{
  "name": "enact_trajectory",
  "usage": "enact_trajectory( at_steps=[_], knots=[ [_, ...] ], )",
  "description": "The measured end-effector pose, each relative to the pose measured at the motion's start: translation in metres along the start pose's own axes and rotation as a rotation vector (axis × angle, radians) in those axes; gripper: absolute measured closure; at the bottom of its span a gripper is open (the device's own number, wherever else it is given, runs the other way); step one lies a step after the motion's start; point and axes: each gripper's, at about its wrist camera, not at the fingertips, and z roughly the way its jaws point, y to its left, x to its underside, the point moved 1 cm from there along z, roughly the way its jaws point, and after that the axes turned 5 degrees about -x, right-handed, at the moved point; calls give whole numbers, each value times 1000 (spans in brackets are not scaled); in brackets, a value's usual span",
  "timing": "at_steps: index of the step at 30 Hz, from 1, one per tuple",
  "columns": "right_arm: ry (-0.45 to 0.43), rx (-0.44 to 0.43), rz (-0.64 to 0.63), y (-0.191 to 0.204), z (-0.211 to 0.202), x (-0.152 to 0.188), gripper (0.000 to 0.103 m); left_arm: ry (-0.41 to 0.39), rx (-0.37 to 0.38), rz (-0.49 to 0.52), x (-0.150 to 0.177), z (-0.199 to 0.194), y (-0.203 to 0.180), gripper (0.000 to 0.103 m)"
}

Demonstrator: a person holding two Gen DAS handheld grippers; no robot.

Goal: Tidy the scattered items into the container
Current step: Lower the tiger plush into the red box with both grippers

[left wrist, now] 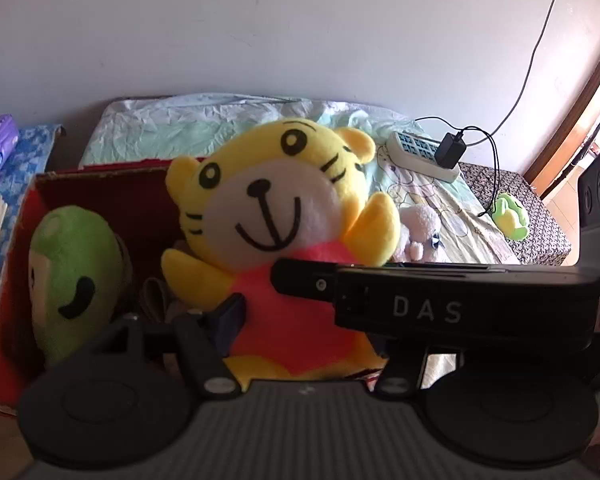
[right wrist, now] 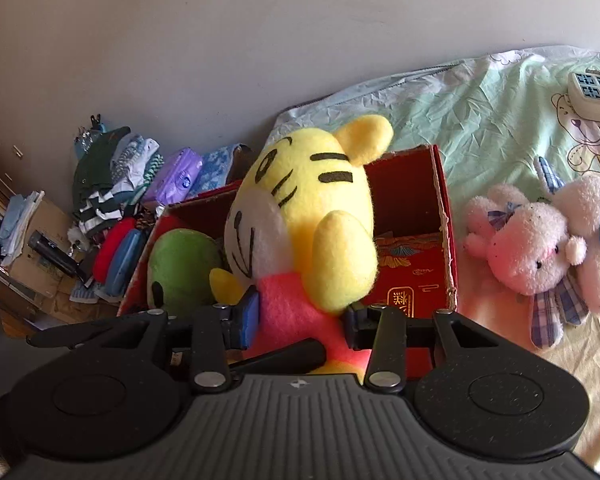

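A yellow tiger plush (left wrist: 276, 208) in a pink shirt is held over the open red box (left wrist: 20, 216). My right gripper (right wrist: 300, 316) is shut on its pink body (right wrist: 288, 312). My left gripper (left wrist: 296, 312) is also at the plush's body; its left finger (left wrist: 228, 312) touches the pink shirt, while the right gripper's body (left wrist: 440, 308) hides its right finger. A green plush (left wrist: 72, 272) lies inside the box (right wrist: 440, 208), also seen in the right wrist view (right wrist: 180, 268). A pink-and-white bunny plush (right wrist: 540, 248) lies on the bed right of the box.
A small green plush (left wrist: 510, 216) lies at the bed's far right. A power strip (left wrist: 420, 156) with a black adapter sits on the sheet. Folded clothes and packs (right wrist: 112, 184) pile up left of the box against the wall.
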Motion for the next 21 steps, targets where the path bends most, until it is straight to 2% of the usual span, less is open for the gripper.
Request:
enact_trajectory(
  at_steps=[4, 12, 21],
  knots=[
    [47, 57, 15, -4, 8, 0, 59, 50, 39, -22, 3, 13, 5, 42],
    [80, 143, -40, 7, 23, -1, 58, 92, 71, -23, 2, 33, 12, 41],
    [112, 149, -30, 9, 32, -3, 55, 111, 100, -31, 3, 38, 23, 40]
  ],
)
